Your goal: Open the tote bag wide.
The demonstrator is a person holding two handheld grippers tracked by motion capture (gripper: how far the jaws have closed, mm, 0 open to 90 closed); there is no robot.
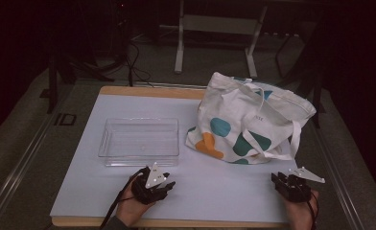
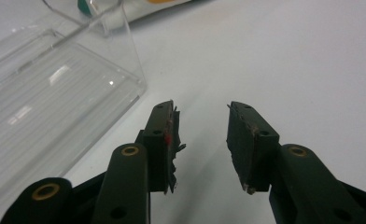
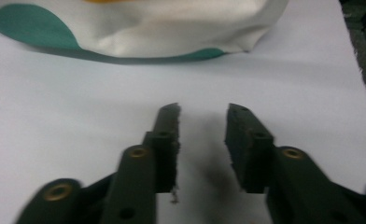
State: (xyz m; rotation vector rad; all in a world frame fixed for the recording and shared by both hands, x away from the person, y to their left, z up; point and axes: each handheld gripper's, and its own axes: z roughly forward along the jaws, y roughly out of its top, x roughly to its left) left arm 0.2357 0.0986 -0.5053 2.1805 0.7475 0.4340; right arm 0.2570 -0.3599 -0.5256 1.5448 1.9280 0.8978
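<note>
A cream tote bag (image 1: 253, 117) with teal and orange spots lies at the back right of the white table, its straps loose on top. A clear plastic tray (image 1: 139, 142) stands to its left. My left gripper (image 1: 163, 186) rests near the front edge, just in front of the tray's near right corner (image 2: 125, 88); its jaws stand apart over bare table (image 2: 200, 122). My right gripper (image 1: 278, 179) sits at the front right, a short way before the bag's lower edge (image 3: 139, 46), jaws apart with nothing between them (image 3: 202, 116).
The table's white top (image 1: 215, 187) ends in a wooden front edge (image 1: 176, 223) close to both hands. Its right edge (image 3: 358, 60) runs close beside my right gripper. Dark floor, cables and a metal stand (image 1: 215, 28) lie beyond the table.
</note>
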